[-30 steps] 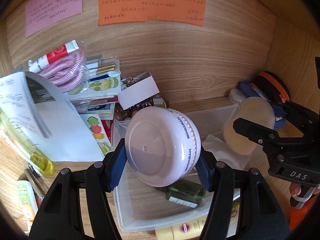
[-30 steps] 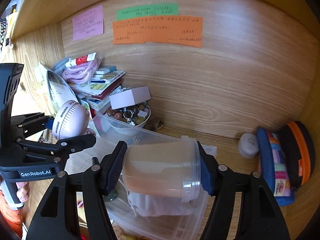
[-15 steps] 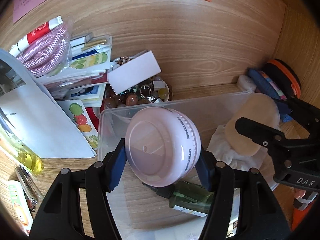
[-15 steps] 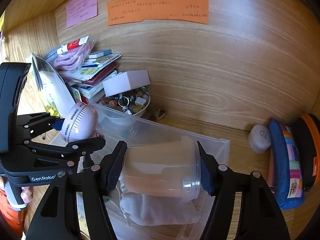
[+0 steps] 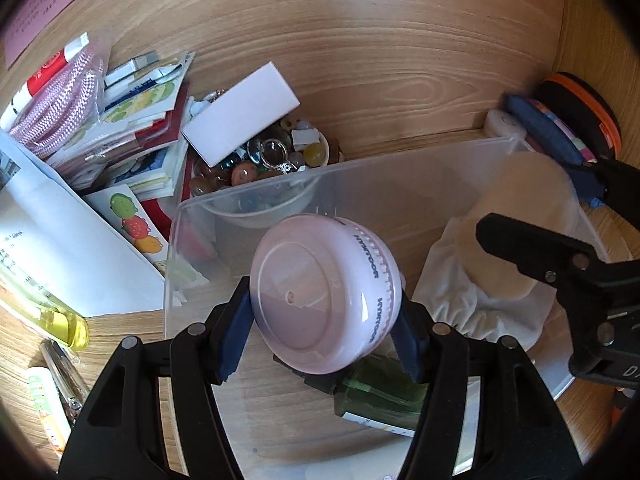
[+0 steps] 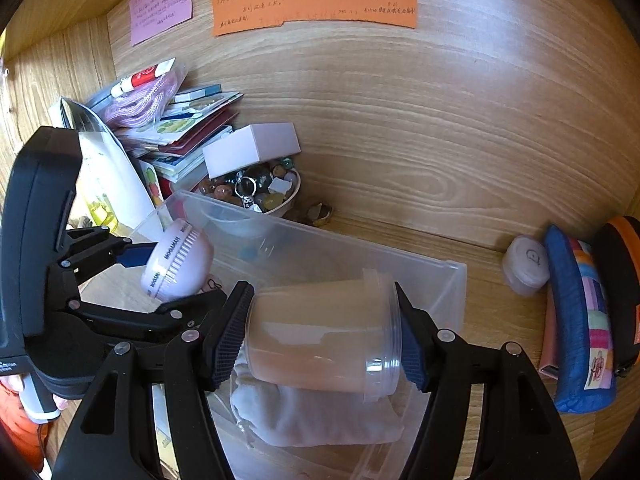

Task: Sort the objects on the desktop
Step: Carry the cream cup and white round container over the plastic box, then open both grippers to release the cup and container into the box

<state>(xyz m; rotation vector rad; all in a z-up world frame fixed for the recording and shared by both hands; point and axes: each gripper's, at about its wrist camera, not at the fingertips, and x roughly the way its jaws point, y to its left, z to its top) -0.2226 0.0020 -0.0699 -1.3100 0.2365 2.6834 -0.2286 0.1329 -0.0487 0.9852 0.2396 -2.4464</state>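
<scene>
The left gripper (image 5: 324, 328) is clamped on a round pink case (image 5: 322, 294), holding it tilted above a clear plastic bin (image 5: 256, 192). The right gripper (image 6: 320, 336) is clamped on a translucent lidded jar (image 6: 320, 336) lying sideways, above the same bin. Inside the bin lie a white cloth pouch (image 6: 312, 416) and a dark green bottle (image 5: 384, 396). Just behind the bin sits a bowl of beads (image 5: 260, 160) with a white box (image 5: 240, 114) resting on it, beside a stack of booklets (image 5: 136, 120). A blue pencil case (image 6: 580, 320) lies to the right.
</scene>
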